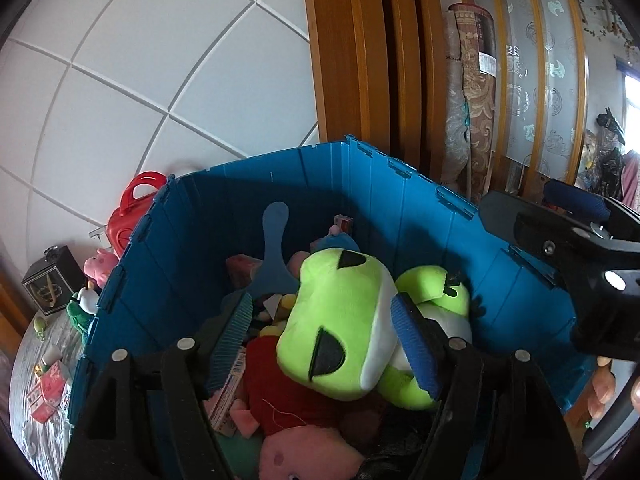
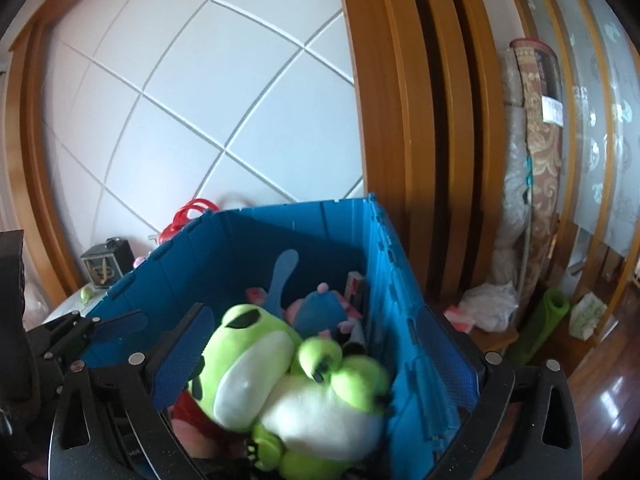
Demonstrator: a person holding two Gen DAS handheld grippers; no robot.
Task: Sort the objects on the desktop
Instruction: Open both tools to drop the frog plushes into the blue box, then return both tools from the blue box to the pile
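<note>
two lime-green frog plushies (image 1: 340,328) with white bellies, blue bin (image 1: 420,208), both claws spread, empty

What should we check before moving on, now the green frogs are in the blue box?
1. Big frog inside the blue box: ok, lying on the other toys.
2. Small frog inside too: ok, beside the big one.
3. Right tool let go: ok, wide open, pads clear of both frogs.
4. Left tool let go: cannot tell; the big frog sits between its pads and one looks close to the plush.
5. More to sort: not ok, small things lie on the table left of the box.
</note>
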